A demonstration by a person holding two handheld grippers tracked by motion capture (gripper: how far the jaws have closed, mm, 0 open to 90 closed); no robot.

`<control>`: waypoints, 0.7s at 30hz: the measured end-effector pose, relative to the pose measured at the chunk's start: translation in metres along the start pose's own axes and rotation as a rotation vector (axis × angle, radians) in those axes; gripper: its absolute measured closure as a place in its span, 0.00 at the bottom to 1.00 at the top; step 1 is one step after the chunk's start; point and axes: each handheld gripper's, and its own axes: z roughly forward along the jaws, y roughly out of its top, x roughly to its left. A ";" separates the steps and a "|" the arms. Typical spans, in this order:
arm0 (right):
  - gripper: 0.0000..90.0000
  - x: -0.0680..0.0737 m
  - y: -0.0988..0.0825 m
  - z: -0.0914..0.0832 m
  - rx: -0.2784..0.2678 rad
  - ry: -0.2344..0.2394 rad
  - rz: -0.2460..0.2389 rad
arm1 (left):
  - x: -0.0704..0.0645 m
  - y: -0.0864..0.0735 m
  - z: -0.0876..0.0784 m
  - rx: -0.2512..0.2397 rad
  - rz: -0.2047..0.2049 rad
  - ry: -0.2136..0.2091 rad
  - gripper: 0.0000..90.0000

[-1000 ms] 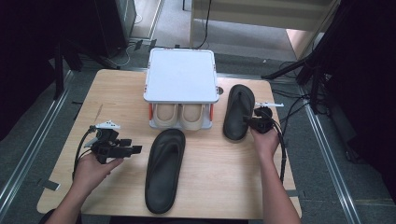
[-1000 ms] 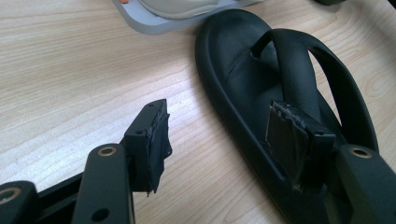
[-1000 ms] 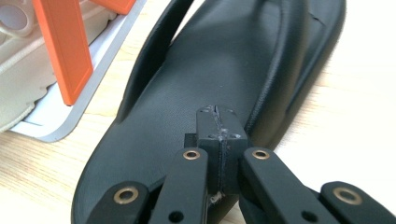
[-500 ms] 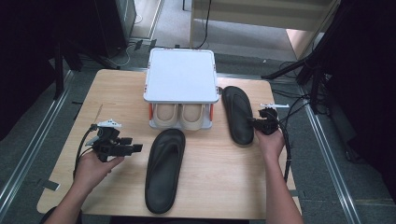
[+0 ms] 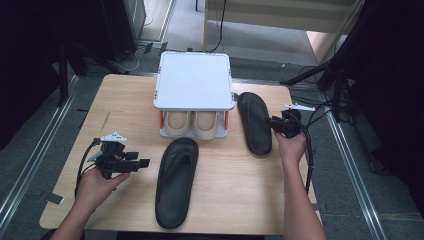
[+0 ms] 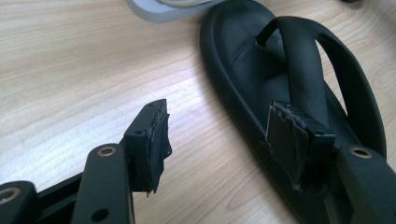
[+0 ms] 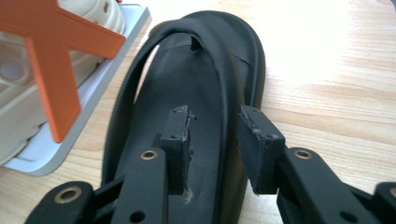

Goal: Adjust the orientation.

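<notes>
1. High view showed a wooden table (image 5: 125,107) with a small white rack (image 5: 194,80) near its far edge, a pair of beige shoes (image 5: 193,123) tucked on its lower shelf.
2. One black sandal (image 5: 175,181) lay lengthwise at mid-table; its mate (image 5: 254,121) lay just right of the rack, probably set there ready for stowing.
3. The right gripper (image 5: 278,125) sat at that second sandal's outer edge. In the right gripper view its jaws stood parted astride the rim and strap, gripping nothing.
4. The left gripper (image 5: 142,163) hovered beside the near sandal, jaws wide apart and empty, seemingly lined up to take it.
</notes>
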 end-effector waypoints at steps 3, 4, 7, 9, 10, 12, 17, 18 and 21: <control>0.70 -0.001 0.000 0.006 0.008 -0.014 -0.002 | -0.001 -0.002 -0.001 0.000 -0.002 0.001 0.44; 0.69 -0.002 0.000 0.007 0.008 -0.016 -0.005 | -0.002 -0.003 0.000 0.000 -0.008 -0.002 0.44; 0.66 -0.002 0.001 0.012 0.012 -0.028 -0.009 | -0.003 -0.006 -0.001 0.008 -0.003 0.003 0.44; 0.66 -0.003 0.002 0.016 0.017 -0.032 -0.006 | -0.003 -0.008 -0.002 0.004 -0.004 0.011 0.44; 0.66 -0.003 0.002 0.018 0.020 -0.032 -0.004 | -0.003 -0.009 -0.002 0.000 -0.008 0.012 0.44; 0.66 -0.004 0.002 0.021 0.020 -0.036 0.002 | -0.002 -0.010 -0.004 0.005 -0.012 0.010 0.44; 0.66 -0.007 0.000 0.027 0.031 -0.040 0.021 | -0.001 -0.012 -0.005 0.002 -0.018 0.017 0.44; 0.66 -0.007 0.001 0.029 0.041 -0.044 0.025 | -0.001 -0.012 -0.005 0.007 -0.015 0.015 0.44; 0.67 -0.006 0.001 0.033 0.050 -0.045 0.022 | -0.002 -0.012 -0.005 0.010 -0.014 0.014 0.44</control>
